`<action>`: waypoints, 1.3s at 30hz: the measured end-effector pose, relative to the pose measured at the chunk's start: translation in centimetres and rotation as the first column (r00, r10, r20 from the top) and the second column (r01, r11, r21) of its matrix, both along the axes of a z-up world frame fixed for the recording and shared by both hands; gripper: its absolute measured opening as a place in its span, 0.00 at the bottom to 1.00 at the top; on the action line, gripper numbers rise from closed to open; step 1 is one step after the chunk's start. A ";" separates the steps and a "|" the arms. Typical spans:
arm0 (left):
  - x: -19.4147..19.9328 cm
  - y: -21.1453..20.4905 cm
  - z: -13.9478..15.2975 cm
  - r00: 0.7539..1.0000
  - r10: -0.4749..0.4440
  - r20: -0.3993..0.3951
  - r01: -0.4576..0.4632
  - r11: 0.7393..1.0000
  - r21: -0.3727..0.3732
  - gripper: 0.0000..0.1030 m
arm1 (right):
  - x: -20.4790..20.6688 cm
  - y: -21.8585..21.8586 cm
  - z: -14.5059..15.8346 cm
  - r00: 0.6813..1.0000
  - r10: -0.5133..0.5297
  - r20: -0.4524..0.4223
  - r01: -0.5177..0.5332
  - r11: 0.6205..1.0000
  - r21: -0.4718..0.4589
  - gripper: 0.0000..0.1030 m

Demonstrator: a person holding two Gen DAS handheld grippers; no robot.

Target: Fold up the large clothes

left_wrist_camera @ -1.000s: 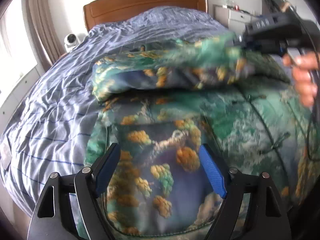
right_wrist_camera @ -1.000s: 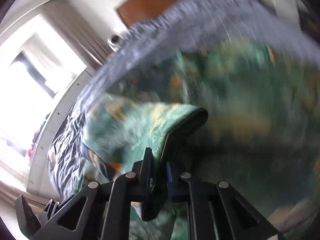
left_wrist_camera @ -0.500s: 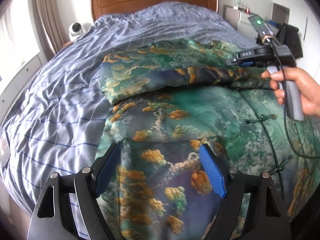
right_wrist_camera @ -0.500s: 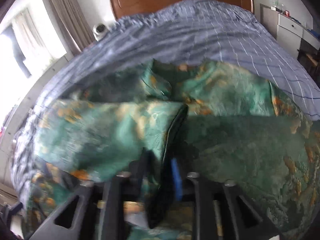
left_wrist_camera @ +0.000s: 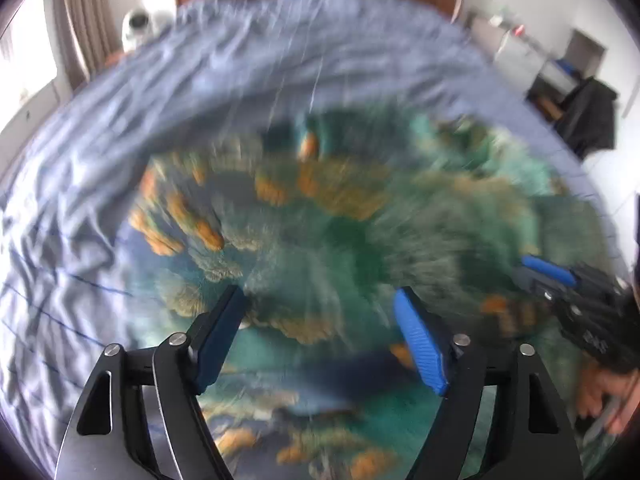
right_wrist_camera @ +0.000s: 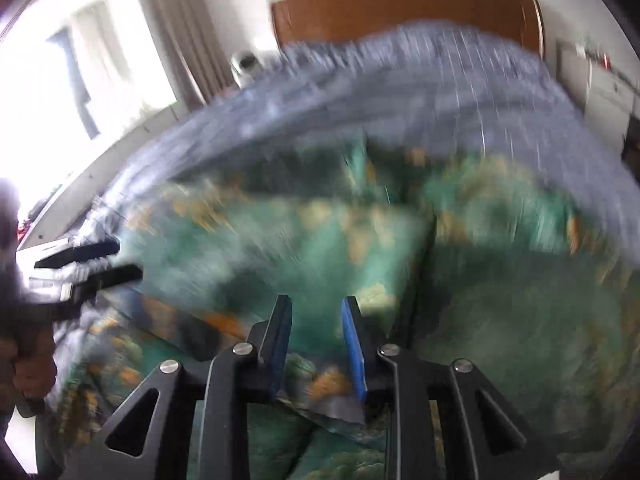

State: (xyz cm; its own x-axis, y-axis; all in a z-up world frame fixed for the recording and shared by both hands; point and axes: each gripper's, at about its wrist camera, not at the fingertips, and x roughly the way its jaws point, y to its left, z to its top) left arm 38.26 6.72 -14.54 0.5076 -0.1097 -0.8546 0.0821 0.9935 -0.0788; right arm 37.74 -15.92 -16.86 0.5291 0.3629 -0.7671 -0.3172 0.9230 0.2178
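A large green jacket (left_wrist_camera: 320, 216) with orange and gold tree print lies spread on the bed, one sleeve folded across its chest; both views are blurred by motion. My left gripper (left_wrist_camera: 318, 292) hovers over the jacket's middle, its jaws wide and closing a little, with nothing pinched between them. My right gripper (right_wrist_camera: 317, 300) is above the folded sleeve (right_wrist_camera: 320, 240); its jaws are a narrow gap apart and closing, and no cloth is pressed between the pads. Each gripper shows in the other's view: the right gripper (left_wrist_camera: 560, 280) at the right edge, the left gripper (right_wrist_camera: 88, 268) at the left edge.
The jacket rests on a blue striped duvet (left_wrist_camera: 100, 184) that covers the bed. A wooden headboard (right_wrist_camera: 400, 8) stands at the far end. A small white camera (left_wrist_camera: 138, 26) sits at the back left, a white dresser (left_wrist_camera: 516, 40) and a dark hanging garment (left_wrist_camera: 588, 116) at the right.
The right gripper has let go of the sleeve cuff it was shut on, and the sleeve now lies on the jacket. The left gripper has swept across the jacket toward the right gripper.
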 end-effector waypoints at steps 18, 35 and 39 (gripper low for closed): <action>7.8 -0.3 -1.2 0.998 0.058 0.030 -0.059 0.998 0.030 0.81 | 0.4 -0.7 -2.7 0.998 -0.032 -0.045 0.033 0.999 0.016 0.16; -12.9 -3.5 -1.1 0.967 -0.221 0.125 0.201 0.967 0.154 0.89 | 0.0 -0.6 -2.7 0.999 -0.037 -0.019 0.038 0.999 0.012 0.16; -13.3 -5.9 -0.6 0.915 -0.363 0.174 0.322 0.919 0.227 0.98 | -0.1 -0.3 -2.6 0.999 -0.036 -0.015 0.036 0.999 -0.012 0.16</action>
